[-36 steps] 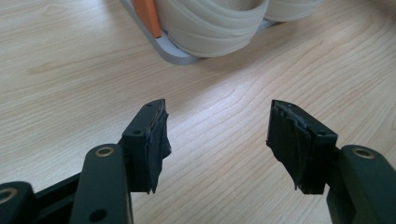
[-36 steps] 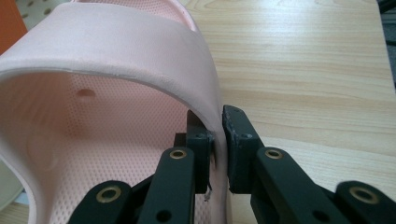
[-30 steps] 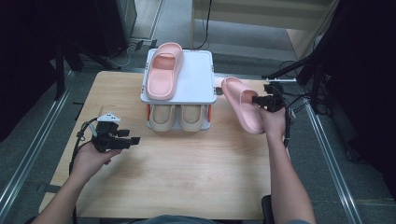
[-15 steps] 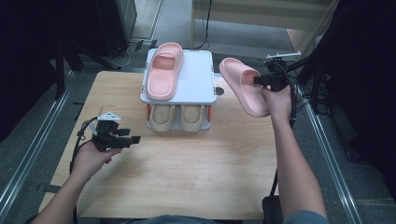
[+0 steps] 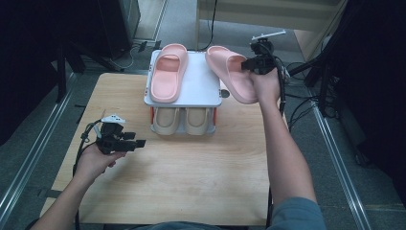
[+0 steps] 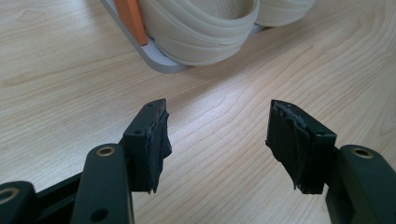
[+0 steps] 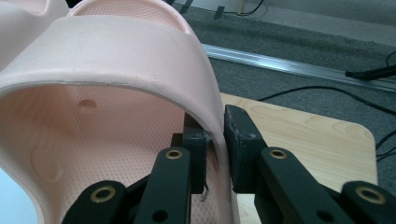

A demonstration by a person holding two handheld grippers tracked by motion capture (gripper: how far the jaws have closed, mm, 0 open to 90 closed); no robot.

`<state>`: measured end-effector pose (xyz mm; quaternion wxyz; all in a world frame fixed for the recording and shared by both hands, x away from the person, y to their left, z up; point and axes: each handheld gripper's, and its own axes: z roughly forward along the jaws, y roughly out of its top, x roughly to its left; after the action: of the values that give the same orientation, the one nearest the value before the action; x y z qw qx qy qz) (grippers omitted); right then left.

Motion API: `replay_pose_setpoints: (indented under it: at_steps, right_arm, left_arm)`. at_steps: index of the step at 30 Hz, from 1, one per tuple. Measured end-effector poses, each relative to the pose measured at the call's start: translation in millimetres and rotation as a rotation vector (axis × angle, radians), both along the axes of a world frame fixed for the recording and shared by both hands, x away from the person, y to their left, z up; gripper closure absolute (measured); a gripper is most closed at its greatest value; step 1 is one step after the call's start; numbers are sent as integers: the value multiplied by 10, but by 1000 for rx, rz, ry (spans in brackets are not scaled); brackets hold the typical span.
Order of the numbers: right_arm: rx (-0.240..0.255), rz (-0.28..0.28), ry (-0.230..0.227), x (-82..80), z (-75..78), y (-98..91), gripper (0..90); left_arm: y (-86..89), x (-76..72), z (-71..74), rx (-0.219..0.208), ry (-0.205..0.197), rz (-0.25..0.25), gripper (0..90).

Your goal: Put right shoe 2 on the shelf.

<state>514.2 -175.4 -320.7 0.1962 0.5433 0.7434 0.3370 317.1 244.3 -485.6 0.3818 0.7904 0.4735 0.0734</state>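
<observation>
My right gripper (image 5: 248, 64) is shut on the strap edge of a pink slipper (image 5: 229, 72) and holds it in the air over the right side of the grey shoe rack (image 5: 203, 88). In the right gripper view the strap (image 7: 116, 60) sits pinched between the two pads (image 7: 239, 135); the jaws have just been opening slightly, with the strap still between them. A matching pink slipper (image 5: 167, 79) lies on the rack's top at the left. My left gripper (image 5: 135, 139) rests open near the table's left, nothing between its jaws (image 6: 217, 140).
A pair of beige slippers (image 5: 184, 120) sits on the rack's lower shelf, also seen as beige slippers (image 6: 201, 28) ahead of the left gripper. The wooden table (image 5: 182, 177) has bare room in front. Cables and metal rails run along the floor at the right.
My right gripper has lifted the pink slipper up and away from me, from beside the rack's right edge to above its top. The left gripper stayed where it was.
</observation>
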Motion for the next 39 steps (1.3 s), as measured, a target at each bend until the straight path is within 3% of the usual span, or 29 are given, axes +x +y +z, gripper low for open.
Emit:
replay_pose_setpoints:
  at_steps: [9, 17, 23, 27, 39]
  right_arm:
    - [-57, -19, 9, 242, -24, 401, 792]
    - [-128, -40, 15, 350, -47, 694, 772]
    - [-115, -10, 10, 290, -70, 816, 739]
    - [-50, 22, 30, 222, -46, 792, 682]
    - [-9, 126, 35, -13, -66, 821, 633]
  left_arm:
    - [2, 32, 25, -4, -8, -24, 390]
    - [15, 38, 36, -9, -16, -21, 391]
    - [-9, 40, 33, 5, -20, -24, 391]
    - [-13, 47, 28, 10, -17, -25, 391]
    - [-79, 84, 10, 21, -21, -36, 391]
